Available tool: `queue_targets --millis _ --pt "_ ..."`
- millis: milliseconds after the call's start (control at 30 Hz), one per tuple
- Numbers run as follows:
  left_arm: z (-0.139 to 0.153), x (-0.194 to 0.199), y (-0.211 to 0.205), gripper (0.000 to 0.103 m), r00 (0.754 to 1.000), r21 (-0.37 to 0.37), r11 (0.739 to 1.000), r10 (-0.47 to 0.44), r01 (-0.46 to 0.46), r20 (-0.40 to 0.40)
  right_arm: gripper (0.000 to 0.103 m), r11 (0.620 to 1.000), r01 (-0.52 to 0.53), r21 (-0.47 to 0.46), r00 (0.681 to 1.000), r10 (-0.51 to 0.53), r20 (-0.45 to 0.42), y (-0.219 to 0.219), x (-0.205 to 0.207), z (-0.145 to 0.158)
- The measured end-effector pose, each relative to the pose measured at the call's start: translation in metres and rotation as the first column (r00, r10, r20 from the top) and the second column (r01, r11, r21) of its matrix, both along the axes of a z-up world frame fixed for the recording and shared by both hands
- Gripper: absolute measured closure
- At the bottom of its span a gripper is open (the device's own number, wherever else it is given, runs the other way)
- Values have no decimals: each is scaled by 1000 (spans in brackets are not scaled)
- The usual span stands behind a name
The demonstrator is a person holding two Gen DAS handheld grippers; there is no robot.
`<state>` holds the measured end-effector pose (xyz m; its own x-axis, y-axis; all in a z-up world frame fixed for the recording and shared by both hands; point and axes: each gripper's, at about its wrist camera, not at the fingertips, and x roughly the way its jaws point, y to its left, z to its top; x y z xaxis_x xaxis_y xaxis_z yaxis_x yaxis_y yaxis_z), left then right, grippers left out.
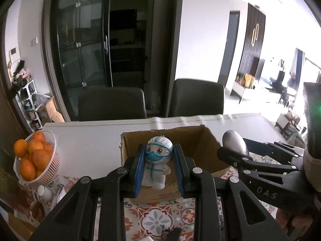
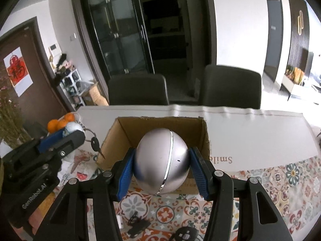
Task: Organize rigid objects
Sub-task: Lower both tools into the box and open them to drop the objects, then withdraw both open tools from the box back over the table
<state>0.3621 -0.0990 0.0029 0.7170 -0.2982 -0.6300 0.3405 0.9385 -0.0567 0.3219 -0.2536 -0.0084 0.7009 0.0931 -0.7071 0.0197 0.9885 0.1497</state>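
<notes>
Left gripper [image 1: 159, 168] clamps white masked figurine [image 1: 157, 160]; right gripper [image 2: 161, 170] clamps silver egg-shaped object [image 2: 160, 160]. Cardboard box [image 1: 202, 140], frame centre, open-topped.

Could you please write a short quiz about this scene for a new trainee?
1. True or false: the left gripper is shut on the toy figure.
2. What does the right gripper hold? A) an orange B) the silver egg-shaped object C) a key
3. Fill in: the basket of oranges stands on the ____ side of the cardboard box in the left wrist view.

Key: 1. True. 2. B. 3. left.
</notes>
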Motion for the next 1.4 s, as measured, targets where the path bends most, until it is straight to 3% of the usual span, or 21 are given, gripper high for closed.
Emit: queue_targets --millis 267,567,700,767,967,1267,1400 --pt "-23 41 -13 75 990 49 999 -16 23 -138 48 999 -12 41 988 18 -154 -13 50 -33" --pt "-54 79 -22 75 951 75 997 -10 35 -308 48 999 -15 47 953 29 -302 -20 91 -63" --pt "-62 83 -25 73 940 75 997 1 26 -342 48 998 -23 58 941 41 -336 -22 99 -73" --pt "-63 82 -25 70 941 77 997 8 19 -338 46 998 -23 58 939 41 -342 -22 101 -76" --pt "-57 76 -19 49 949 100 995 42 -11 -312 39 1000 -11 20 947 17 -320 -20 96 -71" --pt "-30 42 0 28 967 126 985 140 -115 -212 38 996 61 -70 979 -73 -191 -16 58 -39" --pt "-17 17 9 19 977 114 985 150 -133 -153 32 995 69 -67 987 -78 -137 -10 35 -23"
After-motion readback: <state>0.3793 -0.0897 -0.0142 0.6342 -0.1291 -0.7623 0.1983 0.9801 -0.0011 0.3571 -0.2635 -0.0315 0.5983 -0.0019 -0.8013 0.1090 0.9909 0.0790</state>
